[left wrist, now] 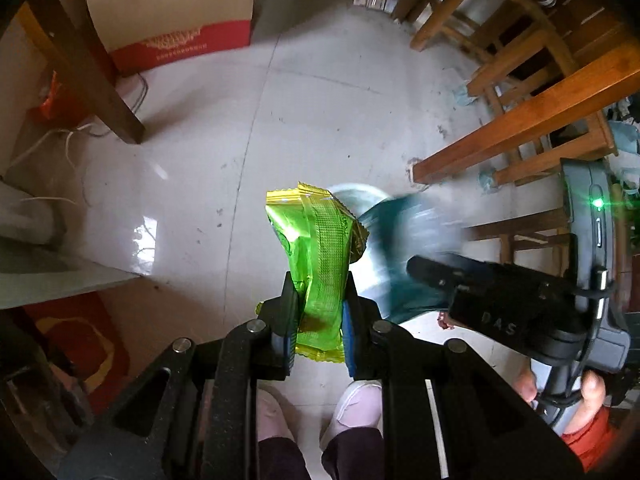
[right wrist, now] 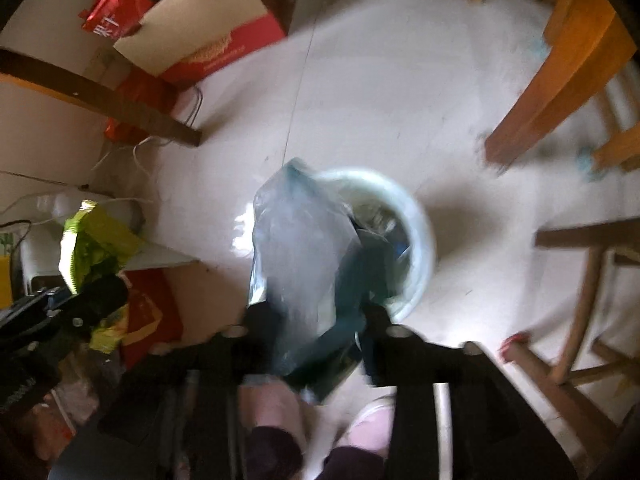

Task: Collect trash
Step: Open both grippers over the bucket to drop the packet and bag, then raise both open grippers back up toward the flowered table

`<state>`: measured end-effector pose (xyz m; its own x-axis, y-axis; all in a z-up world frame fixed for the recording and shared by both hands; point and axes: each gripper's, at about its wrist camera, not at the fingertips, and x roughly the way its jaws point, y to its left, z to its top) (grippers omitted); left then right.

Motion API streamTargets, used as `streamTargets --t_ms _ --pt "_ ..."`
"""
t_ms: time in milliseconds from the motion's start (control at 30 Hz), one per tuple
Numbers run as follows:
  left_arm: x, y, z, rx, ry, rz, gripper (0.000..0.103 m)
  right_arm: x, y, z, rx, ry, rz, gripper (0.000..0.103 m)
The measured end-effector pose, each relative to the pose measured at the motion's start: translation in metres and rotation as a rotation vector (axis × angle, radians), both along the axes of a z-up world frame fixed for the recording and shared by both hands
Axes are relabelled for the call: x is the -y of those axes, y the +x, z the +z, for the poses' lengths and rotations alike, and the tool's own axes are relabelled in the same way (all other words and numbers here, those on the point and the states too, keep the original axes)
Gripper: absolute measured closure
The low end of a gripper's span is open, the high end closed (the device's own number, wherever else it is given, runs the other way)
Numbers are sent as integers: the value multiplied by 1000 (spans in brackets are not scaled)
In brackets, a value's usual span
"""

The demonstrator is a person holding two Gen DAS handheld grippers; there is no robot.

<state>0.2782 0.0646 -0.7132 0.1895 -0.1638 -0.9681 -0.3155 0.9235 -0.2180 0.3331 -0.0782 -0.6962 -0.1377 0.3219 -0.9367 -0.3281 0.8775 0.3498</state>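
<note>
The left tool [left wrist: 318, 312] points down toward the white tiled floor [left wrist: 320, 120], its two black fingers clenched on a green and yellow snack wrapper [left wrist: 316, 248] that stands upright out of the grip at the centre of the left wrist view. The wrapper's crimped top edge reaches above the fingertips; its lower end hangs below the blue pads [left wrist: 347, 332].

In the same view the right tool [left wrist: 424, 270] enters from the lower right, angled toward the centre, with the person's hand [left wrist: 560, 396] wrapped round its grey handle at the right edge. Its tip lies just beside a blurred teal and translucent plastic bag [left wrist: 400, 240].

The right wrist view is motion-blurred. There the right tool [right wrist: 316, 320] aims downward and grasps the plastic bag [right wrist: 304, 248], which rises crumpled from between the fingers at the frame's centre. Directly behind the bag stands a pale round trash bin [right wrist: 416, 216] on the floor, with dark contents inside. The left tool [right wrist: 94, 292] with its green wrapper [right wrist: 92, 240] shows at the left edge, well apart from the bin.

Pink slippers [left wrist: 356, 408] show at the bottom of both views. A red and tan cardboard box [left wrist: 176, 12] sits in the upper left, and wooden stools [left wrist: 520, 120] stand along the right side.
</note>
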Motion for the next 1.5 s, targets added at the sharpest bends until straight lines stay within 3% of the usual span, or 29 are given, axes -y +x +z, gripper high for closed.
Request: streamTargets --t_ms 133,300,367,400,433,667,800,933,1267,1500 --pt "4 7 -13 -12 -12 3 85 13 1 -9 -67 35 -75 57" --pt "18 21 -14 -9 -35 -26 83 24 1 15 5 -16 -72 57" --pt "24 26 -11 -7 -52 -42 70 29 2 27 49 -42 -59 57" --pt "27 28 -9 -13 -45 -46 57 31 3 32 64 -50 -55 57" --pt "29 29 -7 -18 -34 -46 50 34 4 39 77 -58 -53 57" --pt "32 28 26 -34 -34 -49 49 37 9 79 116 -70 -40 57" --pt "31 26 66 -16 -19 -66 49 33 11 112 133 -58 -48 57" --pt "28 26 126 29 6 -77 49 32 13 152 162 -46 -58 57" --pt "13 17 287 177 69 -82 49 33 13 296 301 4 -99 57" --pt "1 0 363 253 53 -44 49 39 -1 372 383 27 -138 57"
